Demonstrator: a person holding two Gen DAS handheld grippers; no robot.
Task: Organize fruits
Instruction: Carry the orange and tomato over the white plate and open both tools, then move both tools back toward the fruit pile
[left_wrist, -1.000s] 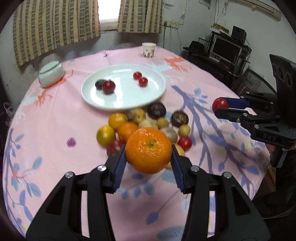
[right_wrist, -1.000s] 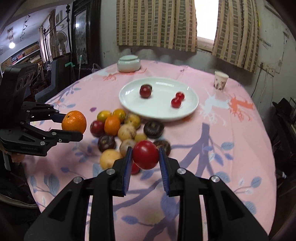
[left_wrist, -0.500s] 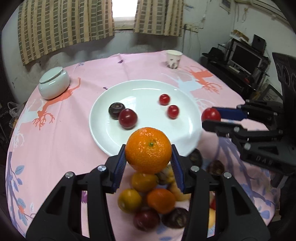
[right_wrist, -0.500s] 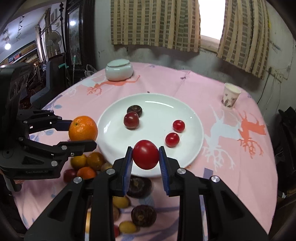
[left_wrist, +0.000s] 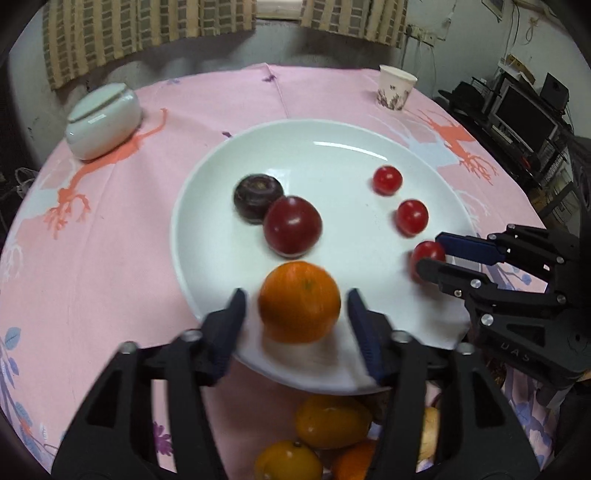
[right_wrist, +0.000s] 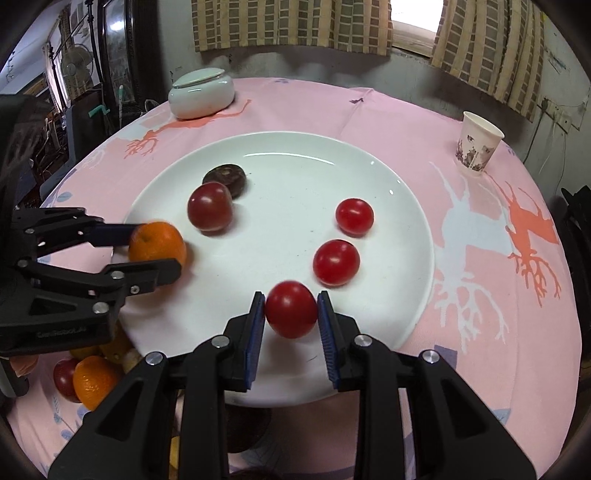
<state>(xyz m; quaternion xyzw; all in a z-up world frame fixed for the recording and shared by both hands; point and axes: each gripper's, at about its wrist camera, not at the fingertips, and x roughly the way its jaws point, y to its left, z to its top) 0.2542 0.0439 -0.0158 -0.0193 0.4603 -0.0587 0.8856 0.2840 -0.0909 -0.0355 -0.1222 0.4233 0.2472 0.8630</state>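
Note:
A white plate (left_wrist: 332, 147) (right_wrist: 399, 221) holds a dark purple fruit (left_wrist: 258, 197), a dark red plum (left_wrist: 292, 226) and two small red tomatoes (left_wrist: 386, 180) (left_wrist: 412, 217). My left gripper (left_wrist: 295, 306) is open over the plate's near rim; the orange (left_wrist: 299, 302) (right_wrist: 157, 244) sits between its spread fingers with a gap on each side. My right gripper (right_wrist: 291, 314) is shut on a red tomato (right_wrist: 291, 314) (left_wrist: 427, 254), low over the plate's near edge.
A white lidded bowl (left_wrist: 103, 120) stands at the back left and a paper cup (left_wrist: 395, 86) at the back right on the pink tablecloth. Several loose oranges and other fruits (left_wrist: 328, 424) (right_wrist: 88, 380) lie just in front of the plate.
Both grippers moved forward and down over the plate. The left gripper's fingers have opened and let go of the orange. The right gripper still holds the tomato.

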